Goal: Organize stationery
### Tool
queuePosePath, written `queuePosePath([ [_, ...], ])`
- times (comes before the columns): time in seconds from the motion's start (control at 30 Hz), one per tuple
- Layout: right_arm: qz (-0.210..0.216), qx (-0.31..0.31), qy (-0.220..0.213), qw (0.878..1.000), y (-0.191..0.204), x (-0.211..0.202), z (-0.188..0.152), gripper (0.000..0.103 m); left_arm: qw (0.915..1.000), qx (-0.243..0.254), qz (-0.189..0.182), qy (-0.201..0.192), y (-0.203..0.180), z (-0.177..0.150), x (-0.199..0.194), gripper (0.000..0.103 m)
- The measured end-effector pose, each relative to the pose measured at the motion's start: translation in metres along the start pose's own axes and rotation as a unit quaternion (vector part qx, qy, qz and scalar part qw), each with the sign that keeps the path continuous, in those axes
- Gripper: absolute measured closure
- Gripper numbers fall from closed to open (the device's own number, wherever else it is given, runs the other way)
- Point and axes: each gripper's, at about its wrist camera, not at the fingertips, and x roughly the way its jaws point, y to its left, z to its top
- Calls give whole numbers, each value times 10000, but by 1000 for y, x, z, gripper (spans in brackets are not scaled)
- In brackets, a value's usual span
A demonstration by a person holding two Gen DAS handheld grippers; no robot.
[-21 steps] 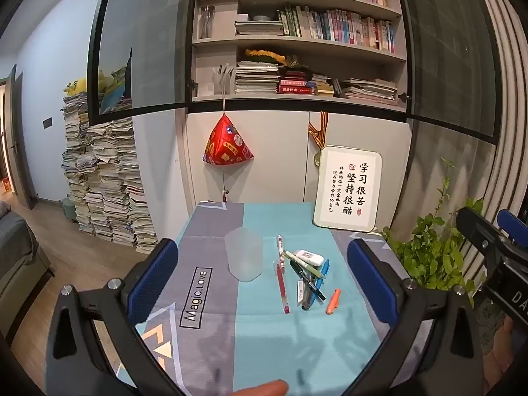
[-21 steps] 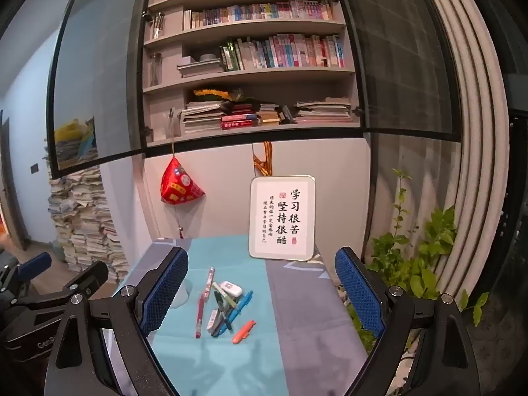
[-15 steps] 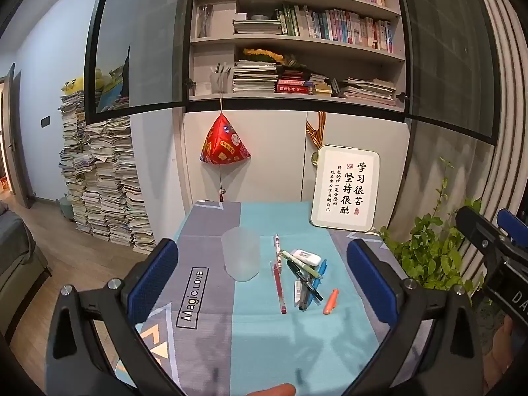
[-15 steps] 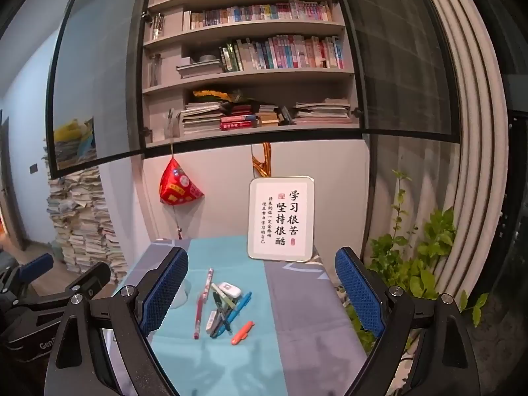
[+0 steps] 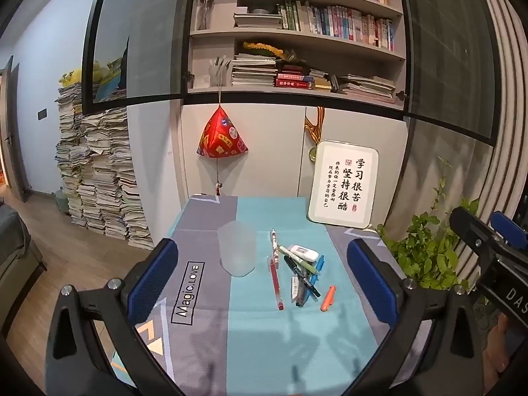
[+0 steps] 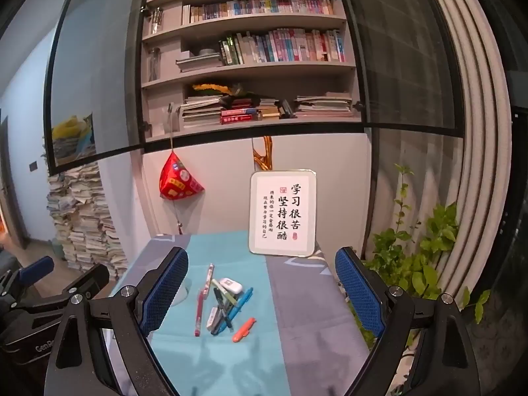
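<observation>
A frosted plastic cup [image 5: 237, 248] stands upright on the teal and grey tablecloth [image 5: 257, 330]. Right of it lies a loose pile of stationery: a red pen [image 5: 275, 280], a white eraser [image 5: 303, 252], a blue pen [image 5: 313, 277], a black pen [image 5: 302, 275] and an orange marker [image 5: 328, 297]. The pile also shows in the right wrist view [image 6: 224, 303], with the orange marker [image 6: 243, 329] nearest. My left gripper [image 5: 262, 283] is open and empty, held above the near table edge. My right gripper [image 6: 262, 297] is open and empty, to the right of the left one.
A framed calligraphy sign [image 5: 343, 188] leans on the wall at the table's back right. A red pyramid ornament [image 5: 221, 138] hangs above the back edge. A potted plant [image 5: 425, 254] stands right of the table. Paper stacks [image 5: 95, 178] rise on the left.
Both grippers have drifted slightly; the view has shifted a little. Nothing on the table has moved.
</observation>
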Motion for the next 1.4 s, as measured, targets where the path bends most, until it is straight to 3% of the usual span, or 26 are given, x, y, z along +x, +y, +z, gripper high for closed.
queuePosePath([
  [1.4,3,-82,171,9998,7,15,-6,12,9999,38,-26,100,5,1,12,1],
])
